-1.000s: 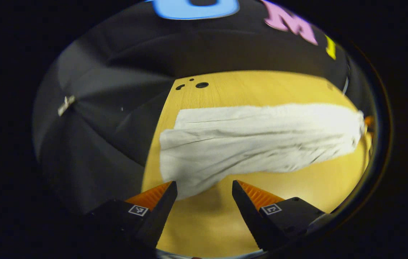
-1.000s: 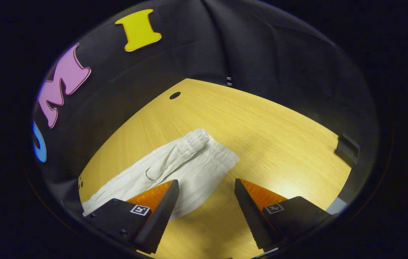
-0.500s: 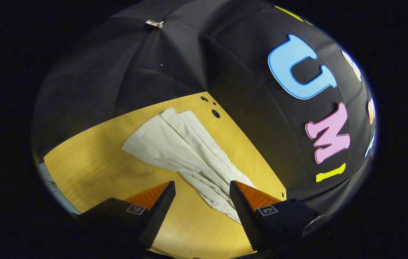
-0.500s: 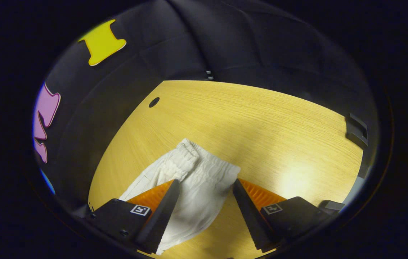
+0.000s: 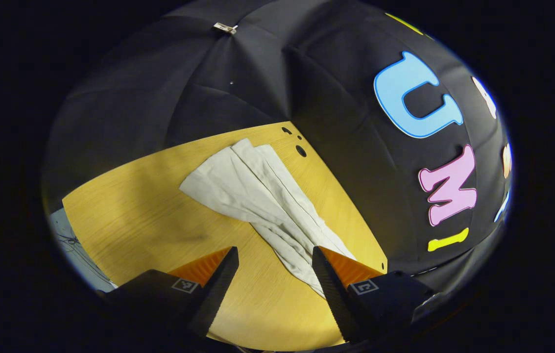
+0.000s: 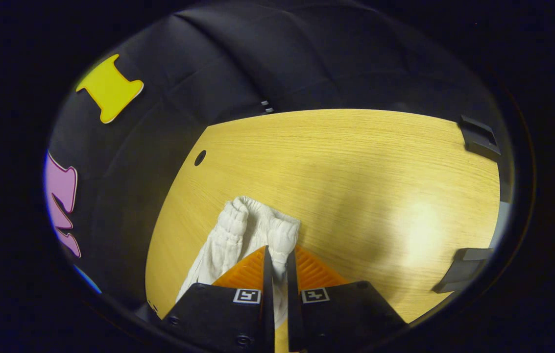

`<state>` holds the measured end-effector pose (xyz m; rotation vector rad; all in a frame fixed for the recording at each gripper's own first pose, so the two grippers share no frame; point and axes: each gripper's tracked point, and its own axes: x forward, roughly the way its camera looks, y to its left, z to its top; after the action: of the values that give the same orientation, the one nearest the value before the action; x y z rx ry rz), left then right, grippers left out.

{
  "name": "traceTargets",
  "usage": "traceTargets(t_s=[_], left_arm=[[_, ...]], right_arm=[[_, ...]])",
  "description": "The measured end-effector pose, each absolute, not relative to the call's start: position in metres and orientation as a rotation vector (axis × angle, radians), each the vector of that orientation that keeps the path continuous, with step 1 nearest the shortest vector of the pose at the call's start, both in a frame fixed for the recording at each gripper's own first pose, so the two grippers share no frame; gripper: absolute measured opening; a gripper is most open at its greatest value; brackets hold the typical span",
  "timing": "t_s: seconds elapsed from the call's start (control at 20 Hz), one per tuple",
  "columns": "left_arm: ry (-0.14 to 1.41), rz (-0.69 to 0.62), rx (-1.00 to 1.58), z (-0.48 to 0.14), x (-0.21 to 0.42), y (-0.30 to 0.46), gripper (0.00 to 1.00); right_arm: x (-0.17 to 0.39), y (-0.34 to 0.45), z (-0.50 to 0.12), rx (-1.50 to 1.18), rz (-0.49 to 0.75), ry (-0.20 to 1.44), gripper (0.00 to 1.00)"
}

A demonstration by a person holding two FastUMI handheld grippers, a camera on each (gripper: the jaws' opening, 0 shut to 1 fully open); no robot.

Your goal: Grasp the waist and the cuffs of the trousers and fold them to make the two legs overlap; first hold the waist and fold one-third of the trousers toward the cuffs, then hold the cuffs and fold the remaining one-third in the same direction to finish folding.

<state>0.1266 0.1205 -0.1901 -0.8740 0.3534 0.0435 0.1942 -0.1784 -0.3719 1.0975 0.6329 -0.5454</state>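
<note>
Right gripper view: the right gripper point(image 6: 277, 260) has its jaws clenched on the gathered waist point(image 6: 262, 228) of the white trousers point(image 6: 218, 252), cloth pinched in the narrow gap between them. Left gripper view: the left gripper point(image 5: 273, 260) has its jaws spread wide, hovering just above the wooden desk point(image 5: 145, 206), one finger near the trousers' edge. From there the legs run away across the desk to the cuffs point(image 5: 235, 159) near small holes point(image 5: 301, 150).
</note>
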Motion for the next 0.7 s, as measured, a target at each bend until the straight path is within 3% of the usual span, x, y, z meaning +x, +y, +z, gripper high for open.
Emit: traceTargets(t_s=[0.05, 0.1, 0.15, 0.2, 0.25, 0.4, 0.45, 0.5, 0.7], left_arm=[[0.357, 0.042, -0.892, -0.191, 0.13, 0.121, 0.96], [0.359, 0.047, -0.908, -0.194, 0.135, 0.121, 0.92], [0.362, 0.058, -0.926, -0.198, 0.141, 0.124, 0.96], [0.362, 0.07, -0.945, -0.202, 0.146, 0.126, 0.92], [0.365, 0.084, -0.968, -0.206, 0.15, 0.13, 0.96], [0.37, 0.122, -1.024, -0.219, 0.166, 0.142, 0.96], [0.376, 0.132, -1.035, -0.223, 0.17, 0.146, 0.92], [0.383, 0.142, -1.042, -0.228, 0.176, 0.149, 0.96], [0.33, 0.145, -1.102, -0.224, 0.198, 0.161, 0.95]], right_arm=[[0.196, -0.179, -0.37, 1.1, -0.534, 0.623, 0.15], [0.196, -0.18, -0.368, 1.107, -0.526, 0.612, 0.16], [0.196, -0.18, -0.369, 1.115, -0.519, 0.599, 0.16], [0.197, -0.181, -0.367, 1.125, -0.512, 0.588, 0.15], [0.197, -0.181, -0.367, 1.132, -0.506, 0.578, 0.15], [0.199, -0.18, -0.367, 1.137, -0.495, 0.558, 0.15], [0.198, -0.179, -0.366, 1.134, -0.488, 0.553, 0.15], [0.198, -0.181, -0.367, 1.13, -0.486, 0.55, 0.15], [0.2, -0.18, -0.366, 1.143, -0.466, 0.534, 0.15]])
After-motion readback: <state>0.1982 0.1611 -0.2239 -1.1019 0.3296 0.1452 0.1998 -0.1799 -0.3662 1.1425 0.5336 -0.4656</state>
